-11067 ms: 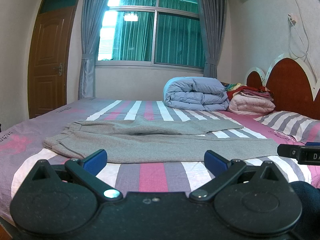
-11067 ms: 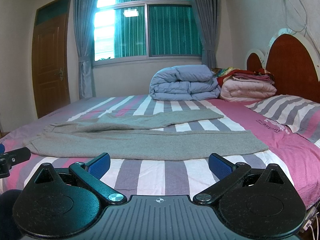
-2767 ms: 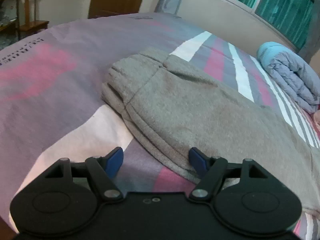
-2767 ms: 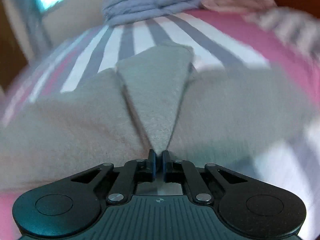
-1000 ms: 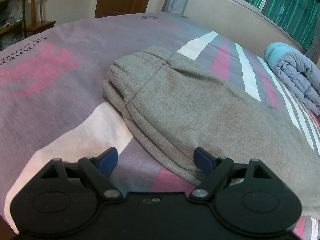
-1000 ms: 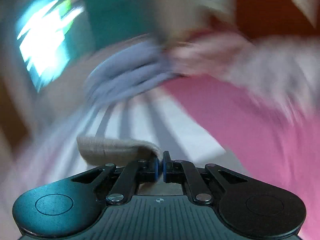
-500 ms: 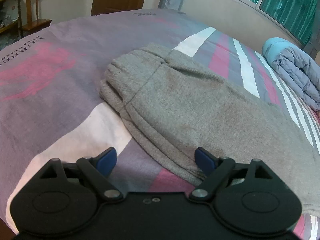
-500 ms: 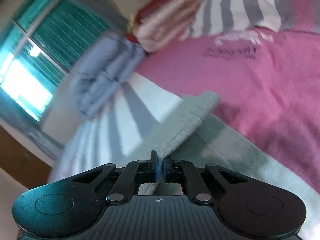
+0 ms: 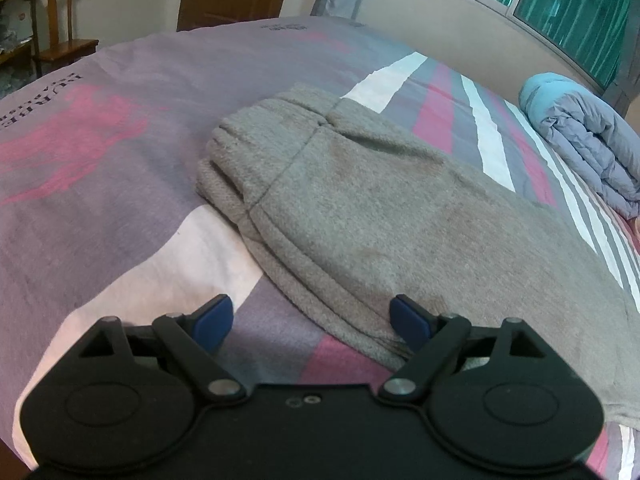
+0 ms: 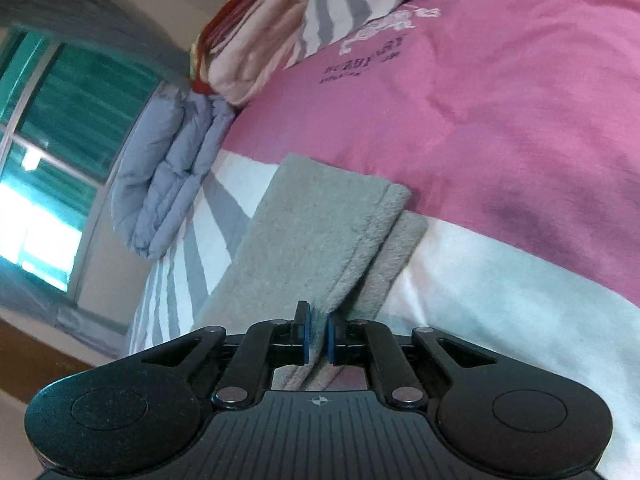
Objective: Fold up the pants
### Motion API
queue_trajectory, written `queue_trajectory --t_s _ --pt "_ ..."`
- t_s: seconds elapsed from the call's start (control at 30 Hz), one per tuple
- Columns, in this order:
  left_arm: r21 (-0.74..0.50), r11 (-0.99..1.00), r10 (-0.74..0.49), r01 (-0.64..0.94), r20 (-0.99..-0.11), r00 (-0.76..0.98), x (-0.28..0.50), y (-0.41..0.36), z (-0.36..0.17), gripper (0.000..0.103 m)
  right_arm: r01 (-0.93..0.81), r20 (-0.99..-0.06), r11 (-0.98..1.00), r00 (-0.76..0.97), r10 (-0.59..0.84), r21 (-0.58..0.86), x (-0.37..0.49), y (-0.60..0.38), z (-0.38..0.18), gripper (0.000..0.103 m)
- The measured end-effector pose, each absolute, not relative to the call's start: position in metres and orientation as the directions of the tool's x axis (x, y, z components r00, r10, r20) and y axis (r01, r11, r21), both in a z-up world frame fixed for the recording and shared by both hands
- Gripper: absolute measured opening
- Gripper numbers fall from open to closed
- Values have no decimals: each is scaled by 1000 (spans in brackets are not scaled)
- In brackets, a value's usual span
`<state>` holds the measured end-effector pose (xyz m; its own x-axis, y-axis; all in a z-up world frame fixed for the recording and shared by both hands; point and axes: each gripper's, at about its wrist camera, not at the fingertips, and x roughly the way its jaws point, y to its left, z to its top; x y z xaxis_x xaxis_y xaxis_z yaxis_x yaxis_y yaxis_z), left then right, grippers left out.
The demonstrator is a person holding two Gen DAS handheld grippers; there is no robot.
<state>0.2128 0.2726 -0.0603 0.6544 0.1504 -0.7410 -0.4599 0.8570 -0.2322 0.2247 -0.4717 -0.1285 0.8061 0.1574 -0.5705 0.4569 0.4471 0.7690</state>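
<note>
1. Here, gray pants (image 9: 392,216) lie flat on a bed with a striped sheet (image 9: 120,184) of pink, white and purple.
2. The waist end of the pants, with its bunched band, shows in the left wrist view, and the legs run off to the right.
3. The left hand-held gripper (image 9: 308,318) is wide open and holds nothing.
4. Its right blue pad is right at the near edge of the pants, and its left pad is over the bare sheet.
5. The right hand-held gripper (image 10: 318,336) is almost closed, with its blue pads just starting to part, and the edge of one gray pant leg (image 10: 316,224) is still squeezed between them.
6. That leg end lies on top of the other leg end (image 10: 396,256), which peeks out beside it.
7. A folded blue blanket (image 10: 168,176) sits farther up the bed, by the window (image 10: 52,128).
8. A wooden chair (image 9: 56,20) stands past the bed's far side.
</note>
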Motion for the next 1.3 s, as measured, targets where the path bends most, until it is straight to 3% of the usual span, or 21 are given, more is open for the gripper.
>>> queue_trajectory --t_s 0.07,0.13,0.17,0.4,0.63,0.97,1.07,1.13,1.3 --pt "-231 858 151 -459 -740 656 212 272 -61 80 450 -558 452 819 136 770 212 -472 -121 9" --pt "-231 859 150 -457 -740 656 212 272 -61 80 445 -544 450 831 114 774 199 -476 -113 22" --pt "-230 860 150 -456 -740 656 212 272 -61 81 441 -540 447 834 117 778 198 -479 -113 23" --pt "-233 859 150 -457 -738 658 211 272 -60 81 463 -499 268 863 84 845 188 -506 -116 23" --pt "-226 858 160 -461 -736 658 210 270 -60 82 484 -524 289 848 77 826 162 -505 -122 23" --pt "-228 857 156 -461 -739 656 210 272 -60 82 458 -556 410 817 156 788 199 -497 -121 23" --pt "-229 858 153 -459 -740 654 210 272 -60 82 465 -572 430 805 159 774 206 -496 -121 17" --pt "-230 858 150 -459 -742 654 211 273 -59 82 459 -576 445 800 170 769 210 -495 -122 5" --pt "-230 862 144 -452 -743 654 211 274 -59 82 378 -543 599 832 116 706 211 -493 -99 3"
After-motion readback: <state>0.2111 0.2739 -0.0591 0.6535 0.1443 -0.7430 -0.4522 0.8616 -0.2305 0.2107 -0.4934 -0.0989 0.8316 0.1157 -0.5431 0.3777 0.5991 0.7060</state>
